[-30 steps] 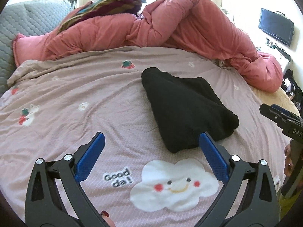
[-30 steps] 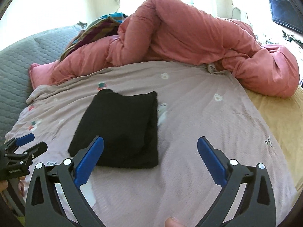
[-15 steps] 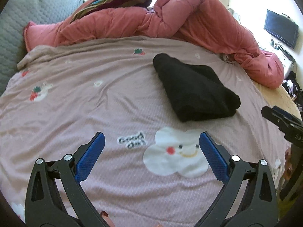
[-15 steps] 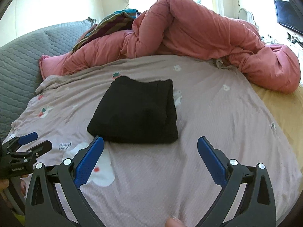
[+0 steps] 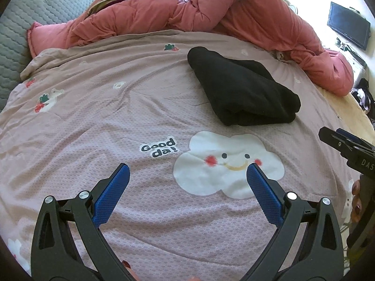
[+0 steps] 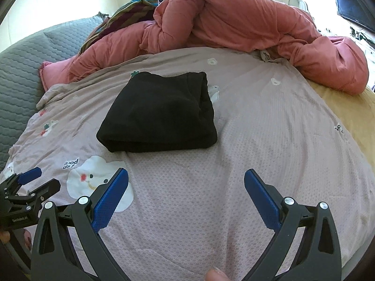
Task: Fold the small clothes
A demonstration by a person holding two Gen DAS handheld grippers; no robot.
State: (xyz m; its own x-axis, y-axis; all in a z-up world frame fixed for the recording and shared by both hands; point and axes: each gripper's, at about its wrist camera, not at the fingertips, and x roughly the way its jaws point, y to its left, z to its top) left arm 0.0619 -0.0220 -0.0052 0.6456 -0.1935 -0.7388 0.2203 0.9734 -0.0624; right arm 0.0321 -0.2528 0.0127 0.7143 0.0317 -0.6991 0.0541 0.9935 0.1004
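While both jaws are held wide and empty, the folded black garment (image 6: pixel 161 114) is seen nearer the right gripper (image 6: pixel 186 182), ahead-left; the left gripper (image 5: pixel 187 178) is farther.

Both wrist views face bed (image 5: pixel 98 107), sharing black garment (image 6: pixel 161 114).

A pink bedspread (image 5: pixel 98 121) printed with a smiling cloud (image 5: pixel 228 164) covers the bed. A bunched red duvet (image 5: pixel 234 16) lies along its far edge — a grey quilted headboard (image 5: pixel 25 21) beside it, a television (image 5: pixel 349 28) at the right.
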